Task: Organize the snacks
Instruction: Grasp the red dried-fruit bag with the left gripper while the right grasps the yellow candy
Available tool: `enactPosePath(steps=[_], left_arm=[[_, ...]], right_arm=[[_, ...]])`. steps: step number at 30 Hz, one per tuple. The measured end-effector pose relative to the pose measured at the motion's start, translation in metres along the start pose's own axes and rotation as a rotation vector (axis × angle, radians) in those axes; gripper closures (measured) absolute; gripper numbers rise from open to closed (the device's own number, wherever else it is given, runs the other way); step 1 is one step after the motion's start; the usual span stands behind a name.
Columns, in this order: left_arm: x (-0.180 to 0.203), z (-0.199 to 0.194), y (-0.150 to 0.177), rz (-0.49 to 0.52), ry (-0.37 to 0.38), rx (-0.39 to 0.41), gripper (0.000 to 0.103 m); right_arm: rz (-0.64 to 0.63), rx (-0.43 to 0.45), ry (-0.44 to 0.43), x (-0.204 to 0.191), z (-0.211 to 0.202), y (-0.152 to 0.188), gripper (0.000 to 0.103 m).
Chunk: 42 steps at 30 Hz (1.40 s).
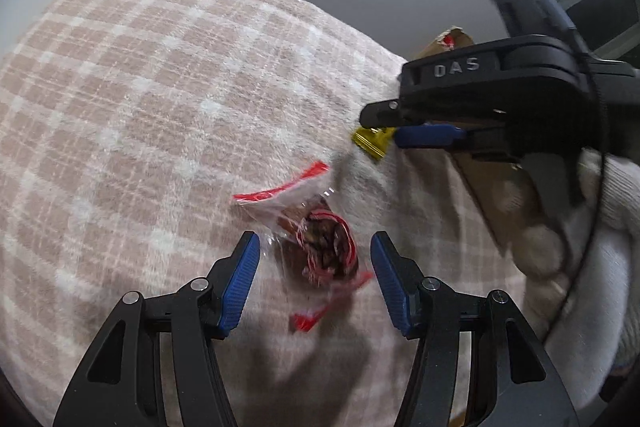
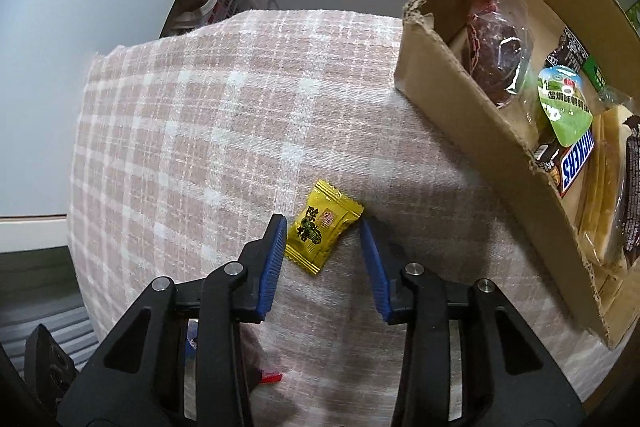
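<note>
My right claw [image 2: 324, 227] stands wide around the yellow candy [image 2: 322, 229], its pads just beside the wrapper but not clamped. The candy lies flat on the pink plaid blanket [image 2: 192, 115], long axis running from 1 o'clock to 7 o'clock. The cardboard box [image 2: 472, 107] with snacks sits at 2 o'clock. My left claw [image 1: 314, 267] is also wide, straddling a clear red-trimmed packet [image 1: 320, 243] whose long axis runs from 11 to 5 o'clock.
</note>
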<state>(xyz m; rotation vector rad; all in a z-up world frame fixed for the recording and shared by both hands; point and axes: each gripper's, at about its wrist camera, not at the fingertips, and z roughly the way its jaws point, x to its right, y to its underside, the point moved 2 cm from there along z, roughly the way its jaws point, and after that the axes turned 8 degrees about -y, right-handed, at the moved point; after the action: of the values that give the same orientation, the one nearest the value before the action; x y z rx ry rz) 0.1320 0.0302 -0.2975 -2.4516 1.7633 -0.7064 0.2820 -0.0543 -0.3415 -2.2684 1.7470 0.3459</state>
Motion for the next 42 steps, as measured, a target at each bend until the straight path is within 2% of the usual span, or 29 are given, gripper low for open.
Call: enactPosePath(steps=[3, 8, 14, 16, 28, 39, 41, 42], left_arm=[[0.003, 0.003, -0.001, 0.027, -0.036, 0.016, 0.054], [-0.003, 0.004, -0.003, 0.039, -0.033, 0.03, 0.061], [-0.01, -0.002, -0.008, 0.058, -0.044, 0.039, 0.066], [-0.013, -0.003, -0.01, 0.059, -0.049, 0.043, 0.07], [-0.018, -0.013, -0.011, 0.071, -0.073, 0.044, 0.071], [-0.018, -0.014, -0.01, 0.071, -0.076, 0.051, 0.071], [-0.019, -0.014, -0.01, 0.066, -0.071, 0.052, 0.071], [-0.019, -0.014, -0.01, 0.064, -0.068, 0.052, 0.071]], right_arm=[[-0.03, -0.001, 0.013, 0.0, -0.002, 0.002, 0.068], [-0.069, -0.004, 0.014, -0.002, -0.005, 0.012, 0.08], [-0.084, -0.005, -0.012, 0.013, -0.008, 0.028, 0.082], [-0.088, -0.009, -0.016, 0.019, -0.011, 0.034, 0.084], [-0.115, -0.003, -0.031, 0.037, -0.018, 0.086, 0.093], [-0.049, -0.004, -0.106, 0.062, -0.027, 0.08, 0.094], [0.013, -0.011, -0.127, 0.069, -0.027, 0.073, 0.083], [0.043, -0.007, -0.141, 0.07, -0.028, 0.062, 0.071]])
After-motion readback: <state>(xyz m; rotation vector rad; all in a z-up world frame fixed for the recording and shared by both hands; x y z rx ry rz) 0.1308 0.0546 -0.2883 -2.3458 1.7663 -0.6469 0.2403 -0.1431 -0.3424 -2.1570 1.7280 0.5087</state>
